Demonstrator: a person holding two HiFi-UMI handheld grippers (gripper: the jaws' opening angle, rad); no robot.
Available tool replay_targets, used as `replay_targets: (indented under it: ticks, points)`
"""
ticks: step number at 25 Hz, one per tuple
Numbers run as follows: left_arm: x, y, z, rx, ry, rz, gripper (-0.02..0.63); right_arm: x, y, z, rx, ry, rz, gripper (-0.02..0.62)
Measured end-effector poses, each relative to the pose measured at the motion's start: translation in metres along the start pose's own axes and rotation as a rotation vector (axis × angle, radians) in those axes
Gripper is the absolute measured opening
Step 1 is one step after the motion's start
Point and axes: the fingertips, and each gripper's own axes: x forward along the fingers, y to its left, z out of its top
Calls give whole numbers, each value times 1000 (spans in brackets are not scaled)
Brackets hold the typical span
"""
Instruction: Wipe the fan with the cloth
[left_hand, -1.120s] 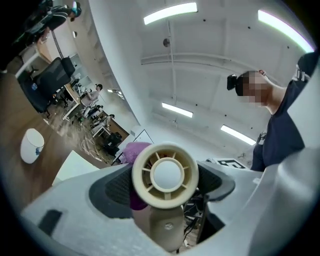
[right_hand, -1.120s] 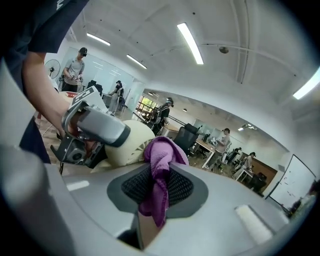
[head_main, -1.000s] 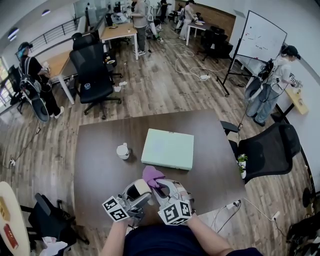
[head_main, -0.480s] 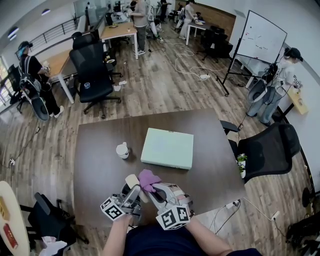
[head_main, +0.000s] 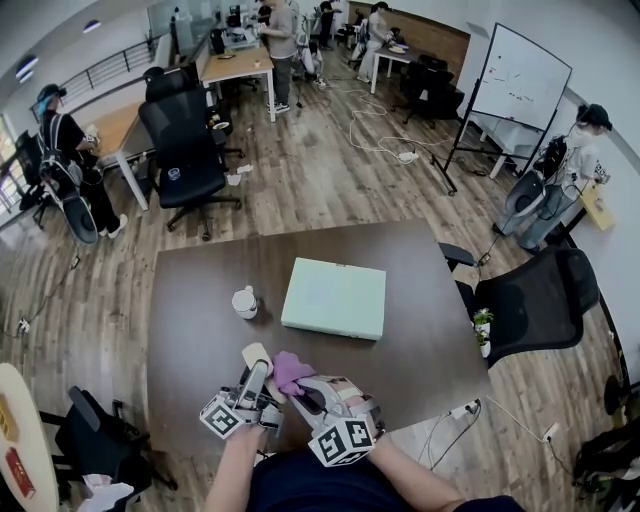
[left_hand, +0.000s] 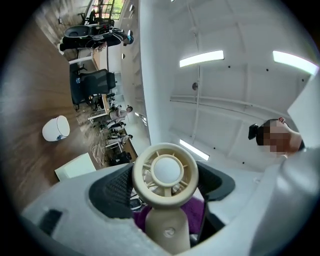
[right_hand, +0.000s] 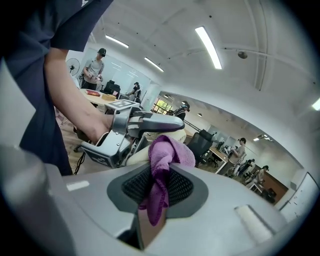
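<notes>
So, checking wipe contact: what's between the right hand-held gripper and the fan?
The purple cloth, pinched by the right hand-held gripper, bunches beside the fan. The right gripper view shows it; the head view agrees.

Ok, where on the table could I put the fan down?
Bare table lies right of the green box and left of the white cup. It's crowded at the near edge, where the left gripper holds the fan and the right gripper the cloth.
</notes>
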Motion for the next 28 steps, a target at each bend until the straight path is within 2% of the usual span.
replay_targets:
  ticks: [7,13,16,20,24,28]
  points:
    - [3,-3,17,-24,-50,30,380,-5,16,-2,-87,14,59,78]
    - [0,1,19,-31,-57,46,380,-11,31,-1,-151,-2,107,78]
    - [2,-1,19,-12,-35,39,380,-14,37,6,-215,-21,131,78]
    - [3,-1,10,-12,1,49,380,-18,39,11,-246,-36,152,78]
    - [3,3,-3,6,55,66,379,-24,49,22,-298,-83,218,78]
    - [0,1,-3,13,66,64,380,-22,50,27,-276,-90,238,78]
